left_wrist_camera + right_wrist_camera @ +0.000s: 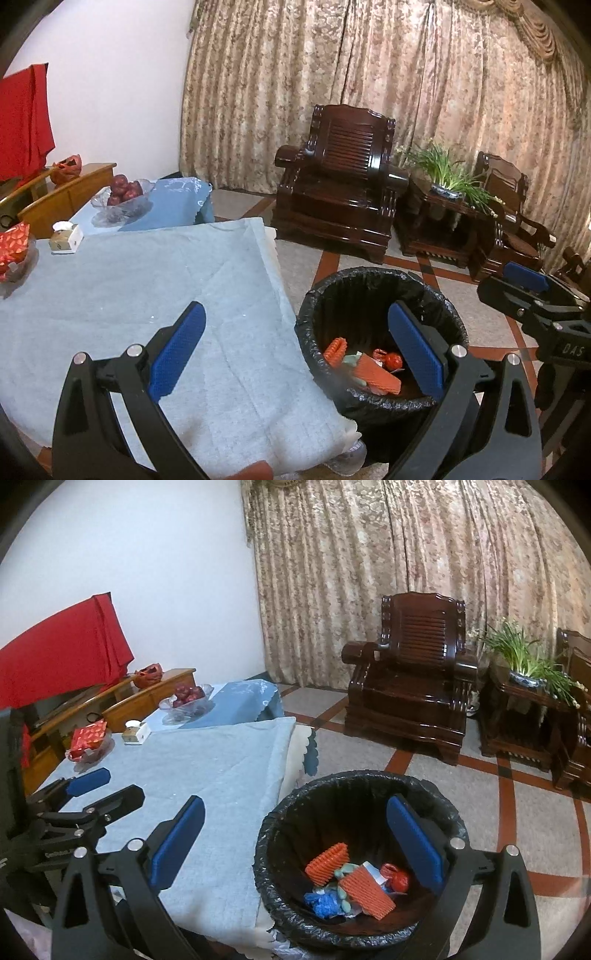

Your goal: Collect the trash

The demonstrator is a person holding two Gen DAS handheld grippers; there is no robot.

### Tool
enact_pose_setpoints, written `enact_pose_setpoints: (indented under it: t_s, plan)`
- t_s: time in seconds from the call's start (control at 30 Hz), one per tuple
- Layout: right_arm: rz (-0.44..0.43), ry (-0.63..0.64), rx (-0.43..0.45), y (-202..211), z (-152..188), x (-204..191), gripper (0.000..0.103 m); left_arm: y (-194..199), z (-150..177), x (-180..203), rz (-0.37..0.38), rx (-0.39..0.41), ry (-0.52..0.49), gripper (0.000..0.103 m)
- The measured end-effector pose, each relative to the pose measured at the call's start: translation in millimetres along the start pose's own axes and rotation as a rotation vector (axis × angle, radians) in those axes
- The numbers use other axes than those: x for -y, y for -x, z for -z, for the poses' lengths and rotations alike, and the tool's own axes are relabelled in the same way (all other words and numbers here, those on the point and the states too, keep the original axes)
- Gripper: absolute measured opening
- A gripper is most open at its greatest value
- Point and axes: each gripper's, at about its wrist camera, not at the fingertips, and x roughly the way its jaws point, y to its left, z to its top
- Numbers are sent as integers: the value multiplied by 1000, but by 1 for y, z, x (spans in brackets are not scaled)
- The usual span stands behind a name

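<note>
Left gripper is hanging spread and empty, straddling the edge of the table and the bin. Table's pale blue woven cloth is showing no loose scraps near the grippers; only a tissue box, a glass fruit bowl and a red packet in a dish far left. Trash is lying in the round, black-bagged bin: ribbed orange pieces, crumpled blue, a red wrapper, possibly paper. Collection is looking nearly finished. Right gripper is also gaping wide, holding nothing, over the bin.
</note>
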Motion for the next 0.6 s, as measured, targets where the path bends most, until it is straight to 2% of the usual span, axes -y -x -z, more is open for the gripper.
enact_pose_setpoints:
  t_s: [0.6]
  plan:
    - [-12,-3,9,2,2,0,97,9,-3,7,0,28,-13,96]
